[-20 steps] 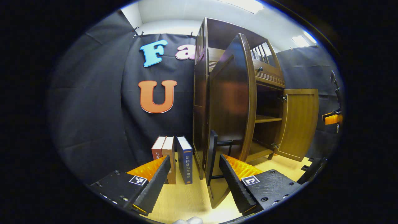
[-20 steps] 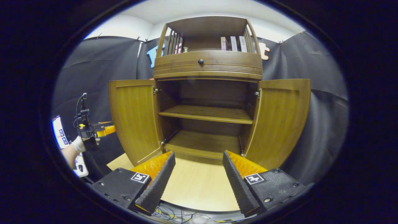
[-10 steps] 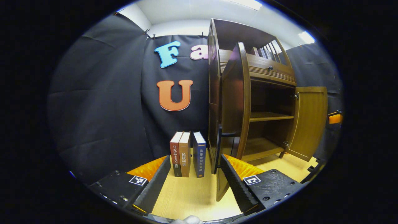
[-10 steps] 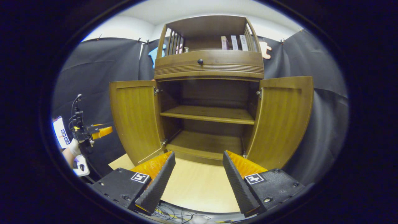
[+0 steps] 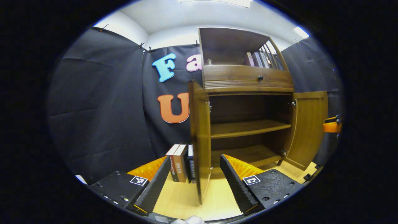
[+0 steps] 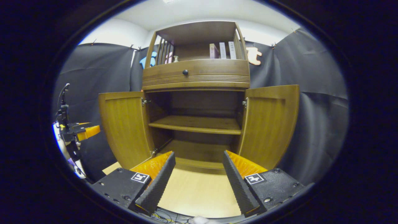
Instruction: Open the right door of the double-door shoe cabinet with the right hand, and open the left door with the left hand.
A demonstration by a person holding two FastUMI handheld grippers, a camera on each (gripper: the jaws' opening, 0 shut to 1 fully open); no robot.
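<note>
The brown wooden shoe cabinet (image 6: 199, 74) stands with both lower doors swung wide, baring two shelves. In the right gripper view the left door (image 6: 124, 124) and right door (image 6: 269, 121) flank the opening, and my right gripper (image 6: 199, 154) is open, a little back from the cabinet and holding nothing. In the left gripper view the left door (image 5: 199, 140) appears edge-on, in line with the gap of my open left gripper (image 5: 195, 158); neither finger presses on it. The right door (image 5: 309, 127) hangs open at the far side. The left gripper (image 6: 79, 132) also shows far left, beyond the left door.
Three books (image 5: 180, 161) stand upright on the light wooden floor (image 6: 199, 193) beside the cabinet's left side. A drawer with a dark knob (image 6: 185, 72) sits above the doors, and more books (image 6: 222, 49) stand on the top shelf. Black cloth walls close in all round.
The left gripper has swung round from the left door's outer face and handle towards the open cabinet, so the door now appears edge-on. The right gripper view shifted slightly. Both doors stayed open.
</note>
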